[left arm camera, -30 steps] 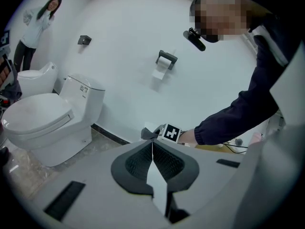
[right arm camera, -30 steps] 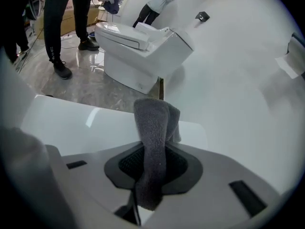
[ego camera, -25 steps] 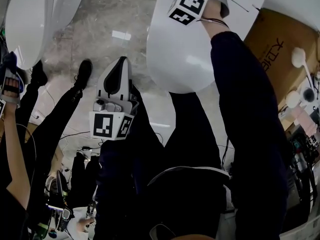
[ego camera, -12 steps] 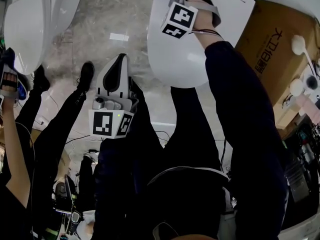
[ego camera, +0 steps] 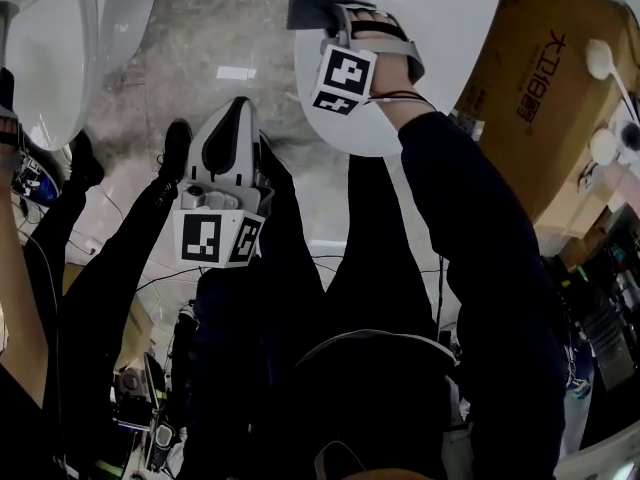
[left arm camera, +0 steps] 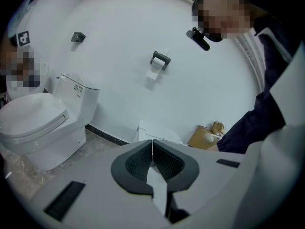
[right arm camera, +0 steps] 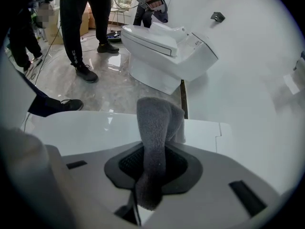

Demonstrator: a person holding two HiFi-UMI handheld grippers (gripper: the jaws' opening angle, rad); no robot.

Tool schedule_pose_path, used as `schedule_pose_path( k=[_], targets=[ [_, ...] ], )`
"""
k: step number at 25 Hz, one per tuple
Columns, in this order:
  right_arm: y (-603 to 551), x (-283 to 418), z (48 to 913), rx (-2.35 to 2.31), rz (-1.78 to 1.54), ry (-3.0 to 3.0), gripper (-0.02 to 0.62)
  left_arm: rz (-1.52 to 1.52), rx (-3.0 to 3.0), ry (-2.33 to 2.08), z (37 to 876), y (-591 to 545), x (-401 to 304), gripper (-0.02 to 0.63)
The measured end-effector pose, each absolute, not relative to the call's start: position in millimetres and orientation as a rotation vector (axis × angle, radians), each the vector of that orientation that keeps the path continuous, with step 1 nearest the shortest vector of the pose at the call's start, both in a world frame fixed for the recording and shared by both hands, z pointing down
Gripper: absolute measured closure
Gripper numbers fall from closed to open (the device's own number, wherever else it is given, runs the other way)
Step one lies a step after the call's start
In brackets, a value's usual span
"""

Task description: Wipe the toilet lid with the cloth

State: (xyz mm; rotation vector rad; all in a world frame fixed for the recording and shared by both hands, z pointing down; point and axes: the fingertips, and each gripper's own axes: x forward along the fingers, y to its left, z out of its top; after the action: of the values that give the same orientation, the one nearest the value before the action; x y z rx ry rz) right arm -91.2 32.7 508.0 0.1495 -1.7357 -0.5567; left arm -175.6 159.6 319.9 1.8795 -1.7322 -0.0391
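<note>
Now wiping: a fluffy grey cloth (right arm camera: 155, 123) over the glossy white toilet lid (right arm camera: 90, 130).
The right gripper (right arm camera: 152, 162) is clamped on the cloth, whose free end reaches ahead of its jaws over the lid. Flat pressure and overlapping strokes would likely clean best. The left gripper (left arm camera: 152, 157), jaws together and empty, hangs clear of the lid.

toilet lid (ego camera: 452, 28) cropped, cloth (ego camera: 310, 6) partly hidden
</note>
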Motion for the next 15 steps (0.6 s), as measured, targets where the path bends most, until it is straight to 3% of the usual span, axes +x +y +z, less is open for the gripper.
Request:
schedule_pose_path(
  k=[15],
  targets=[
    [196, -58, 519, -0.026, -0.357, -1.788, 0.506, -0.025, 1.909, -1.732, 316, 162, -158, 0.589]
  ],
)
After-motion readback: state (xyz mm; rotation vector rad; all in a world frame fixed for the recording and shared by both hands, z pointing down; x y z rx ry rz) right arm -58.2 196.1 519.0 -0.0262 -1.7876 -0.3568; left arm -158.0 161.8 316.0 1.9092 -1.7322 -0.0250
